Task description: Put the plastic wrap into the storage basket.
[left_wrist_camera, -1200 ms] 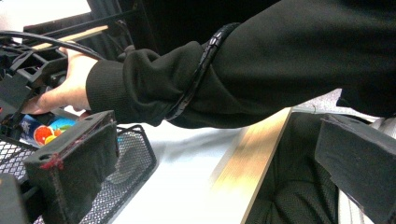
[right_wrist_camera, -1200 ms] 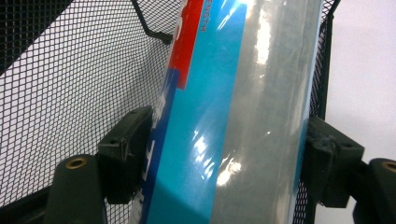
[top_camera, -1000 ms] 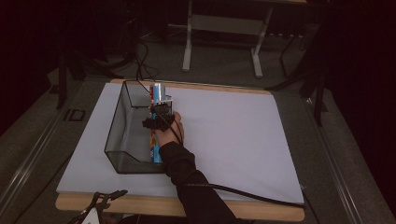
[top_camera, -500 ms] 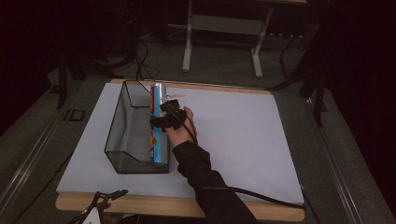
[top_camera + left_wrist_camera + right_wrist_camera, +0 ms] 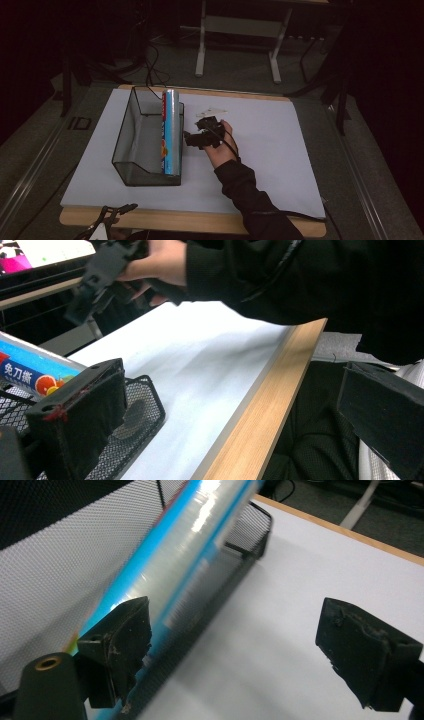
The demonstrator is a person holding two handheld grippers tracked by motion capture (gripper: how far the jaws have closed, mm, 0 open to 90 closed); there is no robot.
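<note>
Reading 免刀撕 on blue wrap box (image 5: 30,372) in mesh tray (image 5: 145,172).

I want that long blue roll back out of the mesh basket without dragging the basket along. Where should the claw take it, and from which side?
Probably at the far end of the blue roll, coming from above. It leans along the right wall of the mesh basket, and that end rises above the rim, free of the mesh. The round body suits jaws set across it.

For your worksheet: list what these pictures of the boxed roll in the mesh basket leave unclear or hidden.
- Roll box: small print unreadable in the high view; blurred in the right gripper view.
- Mesh basket: cut off by the left gripper view's edge, behind a jaw.
- Left gripper: cut by the high view's bottom edge.
</note>
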